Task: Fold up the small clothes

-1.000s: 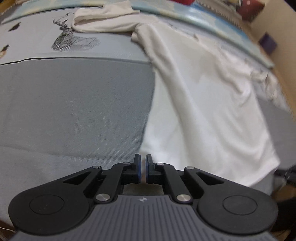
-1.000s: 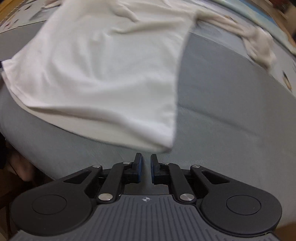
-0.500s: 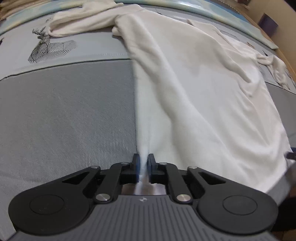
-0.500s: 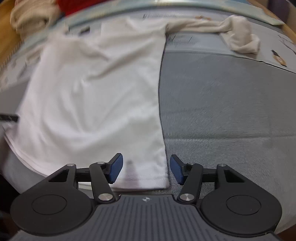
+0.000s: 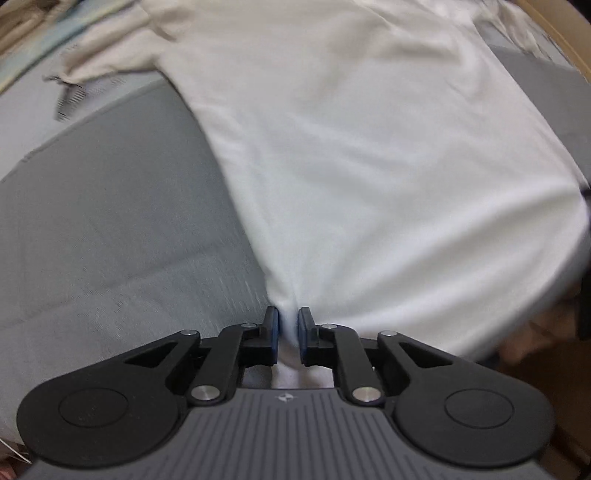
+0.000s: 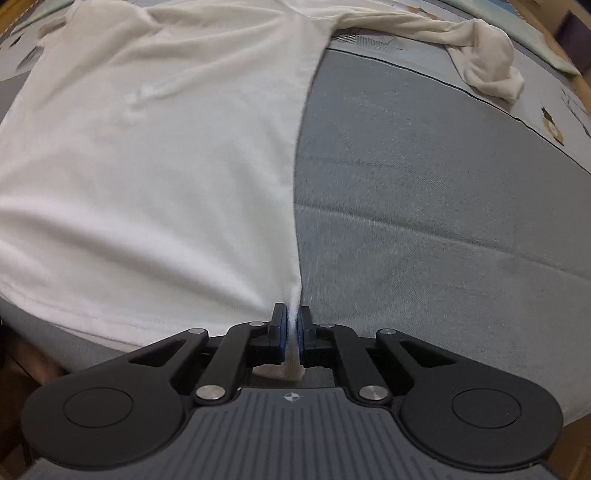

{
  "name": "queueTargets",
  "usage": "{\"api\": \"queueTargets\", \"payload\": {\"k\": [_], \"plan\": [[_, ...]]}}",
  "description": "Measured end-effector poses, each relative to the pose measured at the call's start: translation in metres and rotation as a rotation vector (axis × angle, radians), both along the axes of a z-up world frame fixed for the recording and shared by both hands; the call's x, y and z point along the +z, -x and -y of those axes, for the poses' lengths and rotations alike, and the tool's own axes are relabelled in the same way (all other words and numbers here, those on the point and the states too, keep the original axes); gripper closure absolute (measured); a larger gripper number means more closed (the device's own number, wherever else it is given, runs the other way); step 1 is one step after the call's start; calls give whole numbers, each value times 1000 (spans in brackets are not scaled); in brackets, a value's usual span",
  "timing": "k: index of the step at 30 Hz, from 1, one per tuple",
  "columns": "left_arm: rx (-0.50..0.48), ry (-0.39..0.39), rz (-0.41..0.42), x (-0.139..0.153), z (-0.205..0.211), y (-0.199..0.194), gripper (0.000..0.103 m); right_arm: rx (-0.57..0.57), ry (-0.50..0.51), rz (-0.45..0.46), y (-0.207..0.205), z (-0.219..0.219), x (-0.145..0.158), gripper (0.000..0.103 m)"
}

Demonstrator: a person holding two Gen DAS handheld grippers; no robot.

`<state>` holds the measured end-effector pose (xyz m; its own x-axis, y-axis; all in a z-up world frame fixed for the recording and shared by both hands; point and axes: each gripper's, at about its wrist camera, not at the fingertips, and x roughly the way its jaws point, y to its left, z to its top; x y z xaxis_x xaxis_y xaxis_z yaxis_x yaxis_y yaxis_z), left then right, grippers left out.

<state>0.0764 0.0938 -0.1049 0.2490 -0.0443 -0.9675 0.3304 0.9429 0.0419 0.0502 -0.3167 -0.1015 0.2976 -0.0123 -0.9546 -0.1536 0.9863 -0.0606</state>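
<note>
A white long-sleeved shirt lies spread on a grey bed cover. My left gripper is shut on the shirt's bottom left corner, and the cloth is pulled taut from the jaws. My right gripper is shut on the shirt's bottom right corner at its side edge. One sleeve lies bunched at the far right in the right wrist view. The other sleeve trails to the far left in the left wrist view.
The grey cover gives way to a pale printed sheet toward the far side. The bed's near edge runs just under both grippers. A wooden frame shows at the far right.
My right gripper has closed on the shirt's hem corner; it was open around it half a second ago. My left gripper keeps its grip and has shifted, with the hem now stretched between both.
</note>
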Motion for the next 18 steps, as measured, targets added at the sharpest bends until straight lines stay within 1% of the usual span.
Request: {"api": "queueTargets", "payload": {"k": [1,3,4,6,8,10,12,14,15,18], "plan": [[29,-6,43,7,-1,-5,84,-11,-28,-3,0,3,3,96],[66,-8,142,23,0,-12,80,-57,-83,26,-1,11,13,95],[81,13,183,30,2,-16,80,-87,-107,66,-2,17,22,92],[92,84,223,38,9,-22,80,-147,-153,163,-6,31,43,81],[72,122,241,40,23,-26,80,-220,-230,261,-12,50,63,79],[22,122,267,39,44,-28,80,-297,-314,345,-22,71,78,79],[-27,126,283,34,66,-30,80,-368,-332,431,-35,88,91,79],[-56,118,277,24,86,-38,80,-443,-339,510,-48,105,98,79],[-70,104,270,21,95,-35,80,-482,-351,543,-56,115,100,79],[-103,62,250,13,113,-39,80,-585,-405,601,-79,148,100,79]]}}
